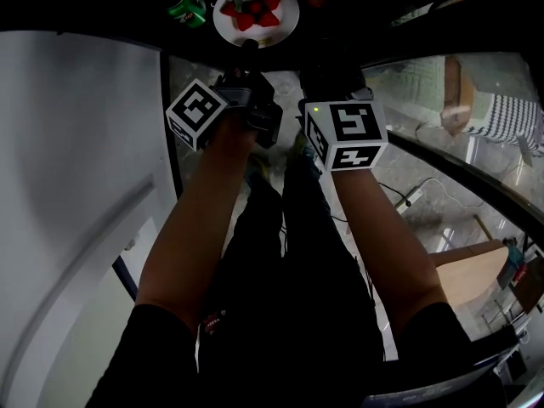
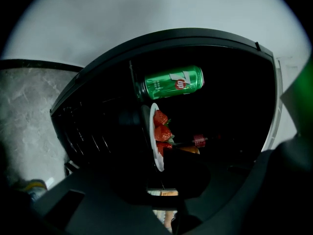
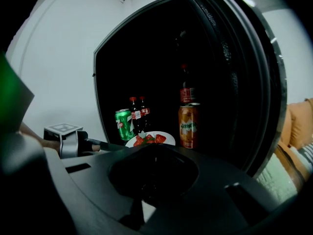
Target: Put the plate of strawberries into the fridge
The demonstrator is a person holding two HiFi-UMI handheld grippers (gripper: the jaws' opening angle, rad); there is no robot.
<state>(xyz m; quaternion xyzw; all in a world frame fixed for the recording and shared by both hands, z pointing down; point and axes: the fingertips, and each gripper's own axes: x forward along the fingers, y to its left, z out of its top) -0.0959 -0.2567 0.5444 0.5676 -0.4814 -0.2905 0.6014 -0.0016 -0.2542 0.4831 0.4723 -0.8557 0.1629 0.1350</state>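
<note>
The white plate of strawberries (image 1: 255,11) rests inside the dark fridge (image 3: 112,72), between the drinks. My left gripper (image 1: 249,48) reaches into the fridge and is shut on the plate's near rim. In the left gripper view the plate (image 2: 155,136) appears edge-on, its lower rim between the dark jaws of the left gripper (image 2: 159,173). The right gripper view shows the plate (image 3: 150,139) with the left gripper's finger (image 3: 105,145) at its edge. My right gripper (image 1: 331,75) hovers just right of the left one, in front of the fridge opening, shut and holding nothing.
A green can (image 3: 123,124) stands left of the plate, two cola bottles (image 3: 137,112) behind it and an orange can (image 3: 190,125) to its right. The open fridge door (image 3: 244,82) curves along the right. A white wall (image 1: 76,185) lies left; a cable (image 1: 416,195) runs on the floor.
</note>
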